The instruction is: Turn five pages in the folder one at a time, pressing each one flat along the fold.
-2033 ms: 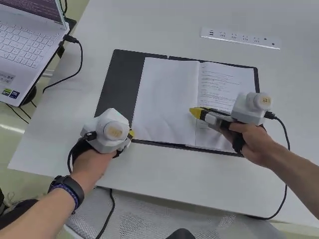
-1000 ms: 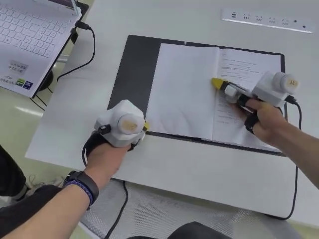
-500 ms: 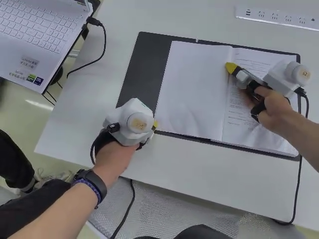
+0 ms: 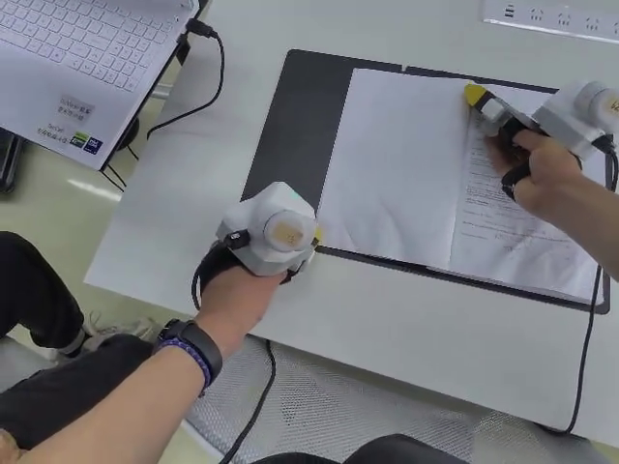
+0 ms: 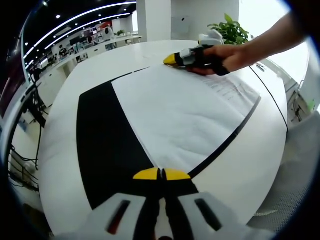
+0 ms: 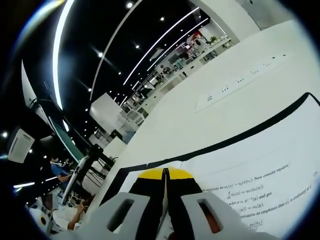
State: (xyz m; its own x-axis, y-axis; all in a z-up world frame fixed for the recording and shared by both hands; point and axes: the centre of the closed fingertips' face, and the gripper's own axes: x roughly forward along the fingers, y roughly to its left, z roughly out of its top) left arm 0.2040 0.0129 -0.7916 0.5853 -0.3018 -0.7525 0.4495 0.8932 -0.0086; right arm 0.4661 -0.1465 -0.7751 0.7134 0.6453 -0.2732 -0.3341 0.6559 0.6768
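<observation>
A black folder [image 4: 290,135] lies open on the white table, with a blank turned page [image 4: 397,164] on the left and a printed page [image 4: 513,222] on the right. My right gripper [image 4: 471,94] is shut, its yellow tips pressing on the fold near the folder's top edge; it also appears across the folder [image 5: 172,60]. In its own view the jaws [image 6: 165,175] rest on the printed page [image 6: 260,175]. My left gripper [image 4: 311,237] is shut and rests on the folder's near left corner [image 5: 120,165], tips [image 5: 161,174] at the blank page's edge.
A white laptop [image 4: 77,58] sits at the far left with a black cable [image 4: 208,72] running off the table edge. A white power strip [image 4: 551,19] lies beyond the folder. A mesh chair [image 4: 387,406] shows below the table's near edge.
My right gripper has slid along the fold from the page's middle up toward the folder's top edge. The left gripper has stayed on the near left corner. The head camera has shifted.
</observation>
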